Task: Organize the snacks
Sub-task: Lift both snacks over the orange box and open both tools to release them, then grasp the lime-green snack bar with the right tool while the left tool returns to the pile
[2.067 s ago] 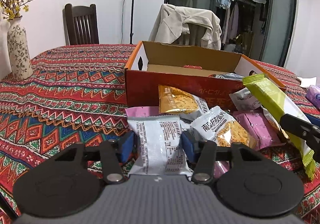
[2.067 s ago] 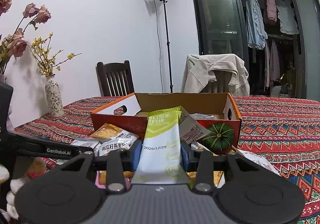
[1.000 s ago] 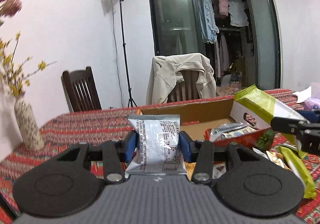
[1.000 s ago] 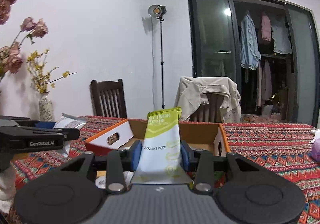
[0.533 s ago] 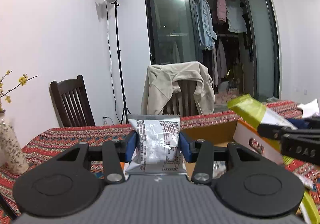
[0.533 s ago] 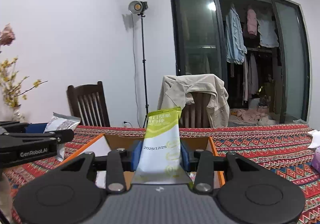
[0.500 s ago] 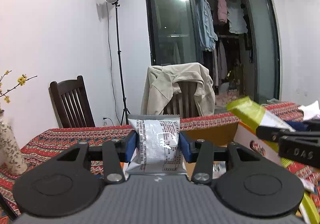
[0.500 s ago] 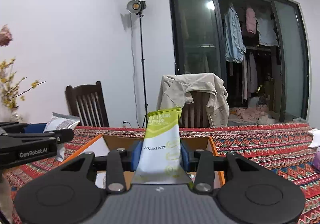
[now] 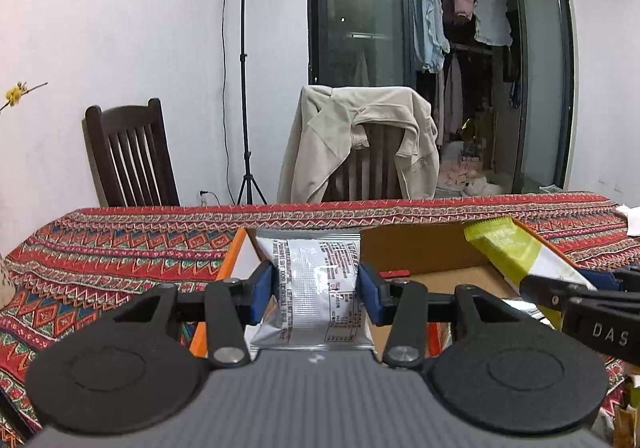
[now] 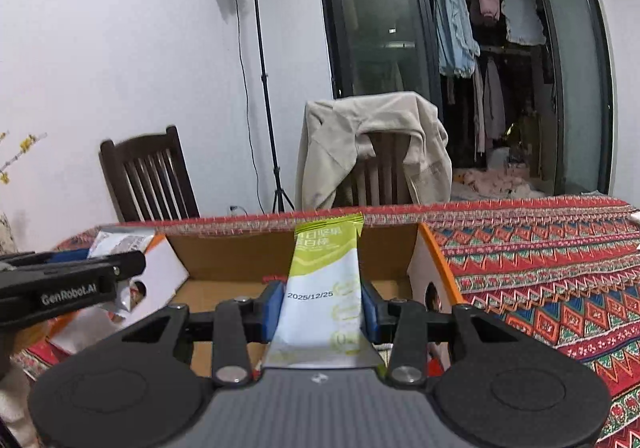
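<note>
Silver foil snack packet with black print (image 9: 318,288), pinched between the blue pads of the left gripper (image 9: 318,294), centre of the left view. Green-and-white snack sachet (image 10: 326,288), clamped in the right gripper (image 10: 324,306), centre of the right view. Both lifted off the heap seen two seconds ago, now poised over the open orange cardboard box (image 10: 224,258). Means: ready for dropping in. Brown box floor bare ahead; walls close at frame left and right; patterned red tablecloth (image 10: 540,248) beyond.
</note>
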`<action>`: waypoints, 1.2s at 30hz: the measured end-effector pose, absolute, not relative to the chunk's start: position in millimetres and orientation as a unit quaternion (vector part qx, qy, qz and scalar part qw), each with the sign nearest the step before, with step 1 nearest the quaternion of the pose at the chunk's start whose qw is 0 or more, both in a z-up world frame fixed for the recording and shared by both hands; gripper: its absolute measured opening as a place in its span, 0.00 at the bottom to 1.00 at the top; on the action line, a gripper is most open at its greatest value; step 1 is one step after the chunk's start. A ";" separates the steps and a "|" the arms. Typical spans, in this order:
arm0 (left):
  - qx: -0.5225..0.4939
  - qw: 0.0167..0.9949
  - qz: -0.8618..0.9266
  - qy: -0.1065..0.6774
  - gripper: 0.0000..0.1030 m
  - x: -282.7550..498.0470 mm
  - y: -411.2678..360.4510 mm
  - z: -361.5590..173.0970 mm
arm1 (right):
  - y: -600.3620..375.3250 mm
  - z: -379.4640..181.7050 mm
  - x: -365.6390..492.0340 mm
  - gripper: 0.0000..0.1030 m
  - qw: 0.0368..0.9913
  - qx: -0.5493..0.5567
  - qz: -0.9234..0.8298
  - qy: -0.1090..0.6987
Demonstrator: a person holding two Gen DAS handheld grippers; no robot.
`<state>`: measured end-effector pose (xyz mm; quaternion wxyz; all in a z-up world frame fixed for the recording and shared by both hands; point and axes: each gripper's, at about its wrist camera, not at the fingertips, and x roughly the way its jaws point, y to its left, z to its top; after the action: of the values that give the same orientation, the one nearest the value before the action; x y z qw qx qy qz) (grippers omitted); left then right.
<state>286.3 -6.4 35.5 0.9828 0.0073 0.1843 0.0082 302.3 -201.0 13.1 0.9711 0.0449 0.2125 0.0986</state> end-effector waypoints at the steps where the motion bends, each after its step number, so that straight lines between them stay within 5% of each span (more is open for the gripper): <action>1: 0.006 0.983 0.007 0.185 0.46 285.3 -5.4 34.0 | -199.7 10.9 303.2 0.39 0.970 0.040 0.095 0.219; 3: 0.004 0.983 0.007 0.186 0.50 283.9 -4.3 32.1 | -199.8 8.9 303.7 0.39 0.969 0.039 0.096 0.225; 6: 0.006 0.983 0.013 0.181 0.70 282.7 -4.1 31.1 | -200.2 11.2 301.6 0.40 0.969 0.039 0.100 0.221; 10: 0.001 0.986 0.020 0.165 1.00 274.8 -3.7 32.4 | -200.0 12.6 296.2 0.73 0.970 0.039 0.107 0.214; 15: -0.029 0.988 0.013 0.150 1.00 270.9 5.1 35.9 | -201.5 15.1 289.4 1.00 0.971 0.042 0.112 0.206; 36: -0.028 0.993 0.011 0.112 1.00 183.4 15.1 73.7 | -224.1 65.9 201.0 1.00 0.980 0.027 0.122 0.153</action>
<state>183.4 15.1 73.7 0.9932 -0.0275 0.1122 0.0107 201.0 -224.1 65.9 0.9804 0.0269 0.1527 0.1217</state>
